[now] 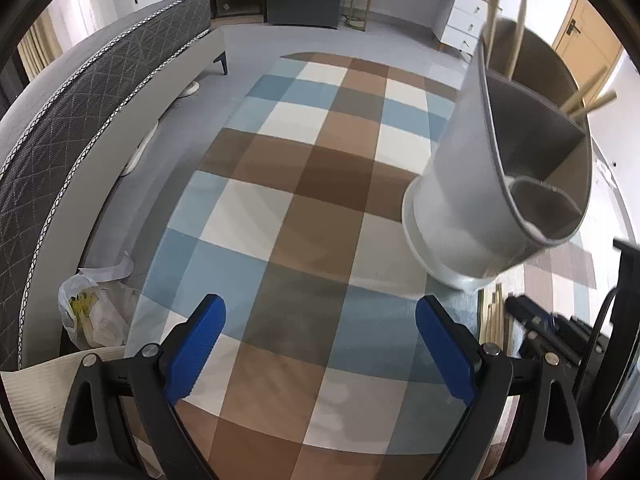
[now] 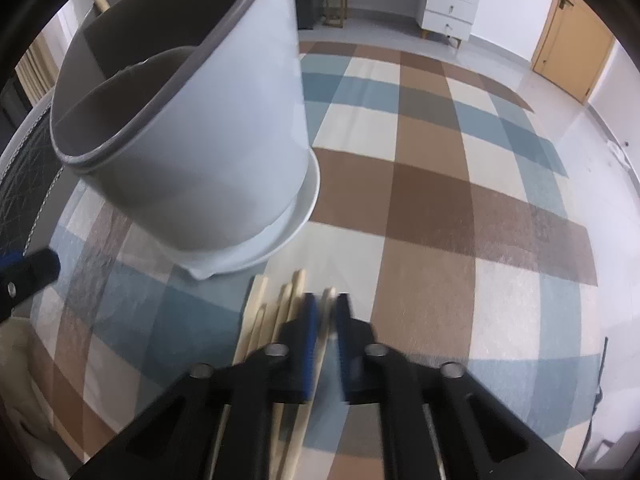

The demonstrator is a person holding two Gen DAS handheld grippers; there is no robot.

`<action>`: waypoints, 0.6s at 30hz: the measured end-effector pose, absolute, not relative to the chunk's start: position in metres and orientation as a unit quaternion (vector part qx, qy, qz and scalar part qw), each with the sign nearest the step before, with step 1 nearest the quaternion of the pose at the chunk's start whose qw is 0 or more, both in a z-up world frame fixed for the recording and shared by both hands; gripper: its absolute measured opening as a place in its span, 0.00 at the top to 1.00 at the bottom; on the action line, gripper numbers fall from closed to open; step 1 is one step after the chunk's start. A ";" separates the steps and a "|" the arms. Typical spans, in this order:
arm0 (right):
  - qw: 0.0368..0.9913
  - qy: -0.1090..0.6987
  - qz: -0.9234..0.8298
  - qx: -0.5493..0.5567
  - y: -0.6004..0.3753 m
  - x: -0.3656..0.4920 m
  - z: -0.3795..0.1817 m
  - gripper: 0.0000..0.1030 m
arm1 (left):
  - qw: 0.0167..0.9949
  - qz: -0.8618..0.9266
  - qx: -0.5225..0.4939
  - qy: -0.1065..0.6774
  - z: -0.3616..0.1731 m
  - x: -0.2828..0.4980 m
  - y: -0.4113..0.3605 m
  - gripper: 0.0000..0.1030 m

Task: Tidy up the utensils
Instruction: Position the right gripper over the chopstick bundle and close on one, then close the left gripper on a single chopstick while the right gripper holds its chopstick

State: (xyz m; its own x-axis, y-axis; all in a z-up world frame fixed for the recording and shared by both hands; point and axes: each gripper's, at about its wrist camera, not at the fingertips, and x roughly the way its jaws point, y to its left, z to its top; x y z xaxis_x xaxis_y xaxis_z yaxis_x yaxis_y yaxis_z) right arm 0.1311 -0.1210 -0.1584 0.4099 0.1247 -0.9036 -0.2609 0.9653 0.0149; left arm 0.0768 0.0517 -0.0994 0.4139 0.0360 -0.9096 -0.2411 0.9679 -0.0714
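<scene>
A white utensil holder (image 1: 472, 184) with grey divided compartments stands on a checked rug, at the right of the left wrist view and upper left of the right wrist view (image 2: 208, 128). A few wooden chopsticks (image 1: 588, 104) stand in its far compartments. More chopsticks (image 2: 272, 312) lie on the rug by its base. My right gripper (image 2: 327, 304) is shut on one chopstick (image 2: 329, 294) from that pile. My left gripper (image 1: 320, 320) is open and empty, left of the holder.
A grey bed (image 1: 92, 92) runs along the left. A plastic bag (image 1: 92, 316) lies by its base. White drawers (image 2: 452, 4) and a wooden door (image 2: 572, 56) stand at the far wall. The checked rug (image 2: 432, 184) covers the floor.
</scene>
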 end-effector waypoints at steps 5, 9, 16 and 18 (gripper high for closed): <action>0.836 0.533 0.129 0.000 -0.145 0.132 -0.151 0.97 | 0.829 0.033 -0.076 0.553 -0.112 0.075 0.030 0.10; 0.846 0.513 0.126 0.073 -0.183 0.124 -0.130 0.97 | 0.815 -0.017 -0.068 0.575 -0.122 0.073 0.006 0.10; 0.838 0.493 0.107 0.209 -0.245 0.114 -0.113 0.97 | 0.811 -0.045 -0.016 0.584 -0.131 0.066 -0.033 0.09; 0.833 0.492 0.098 0.234 -0.256 0.116 -0.114 0.97 | 0.808 -0.048 -0.014 0.588 -0.132 0.065 -0.037 0.09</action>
State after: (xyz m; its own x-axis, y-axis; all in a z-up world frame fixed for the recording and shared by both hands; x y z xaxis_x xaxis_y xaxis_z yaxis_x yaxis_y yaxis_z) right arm 0.1155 -0.2560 -0.1141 0.4959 0.3931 -0.7743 0.0683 0.8713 0.4861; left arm 0.0645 -0.0372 -0.1323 0.3045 -0.0941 -0.9478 0.0610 0.9950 -0.0792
